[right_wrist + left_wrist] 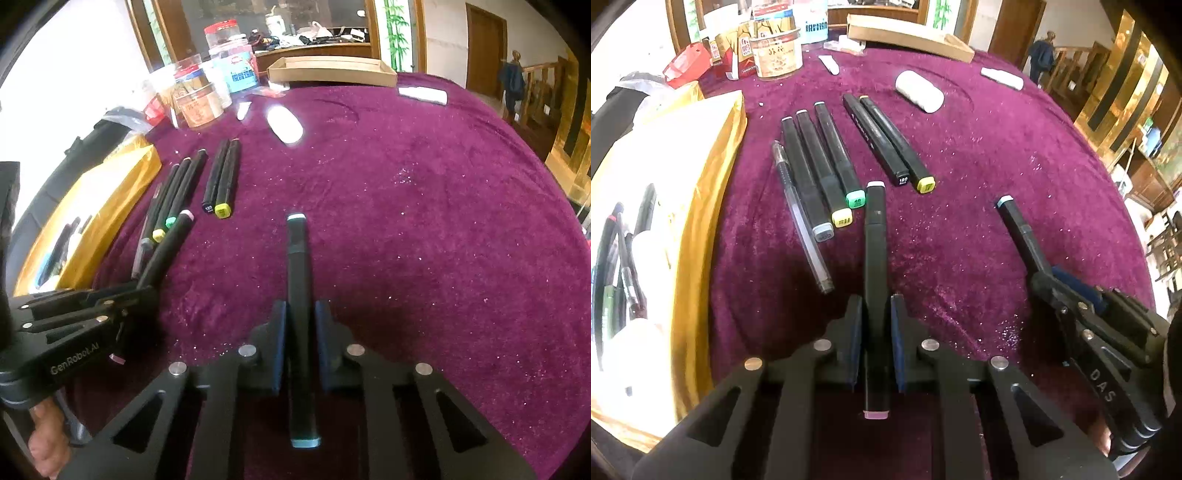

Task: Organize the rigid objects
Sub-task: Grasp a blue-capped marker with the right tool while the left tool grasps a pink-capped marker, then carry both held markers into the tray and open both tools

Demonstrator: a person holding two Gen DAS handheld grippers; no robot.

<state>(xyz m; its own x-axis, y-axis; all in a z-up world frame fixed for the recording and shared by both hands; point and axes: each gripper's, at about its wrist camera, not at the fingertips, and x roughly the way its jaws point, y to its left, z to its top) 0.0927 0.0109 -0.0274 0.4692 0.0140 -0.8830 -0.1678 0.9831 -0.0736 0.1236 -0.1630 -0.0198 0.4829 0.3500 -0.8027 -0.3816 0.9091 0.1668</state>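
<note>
**Two markers in hand, rows waiting on the cloth**

The left gripper [876, 306] is clamped on a pink-capped marker [875, 258], its pads pressed against the barrel on both sides. The marker runs straight out along the fingers toward 12 o'clock, one pink end behind the jaws and the other ahead. The far tip sits just beside the green-capped marker [839, 151], probably so it can be laid parallel as the next in the row.

That row is a clear pen [801, 218] plus three black markers lying side by side at about 11 o'clock from the left gripper. A separate pair [886, 142] lies touching at 12 to 1 o'clock. All point the same slanted way, which looks like sorting by kind.

The right gripper [300, 314] is likewise closed tight on a blue-capped marker [298, 295], held lengthwise along its fingers over bare purple cloth [424, 240], well apart from the rows. From its view the rows lie at 10 to 11 o'clock, so it would have to swing left to add its marker.

A gold-lined box [713, 184] at 9 o'clock holds more pens, seemingly the supply. A white roll [919, 90] lies beyond the pair.
</note>
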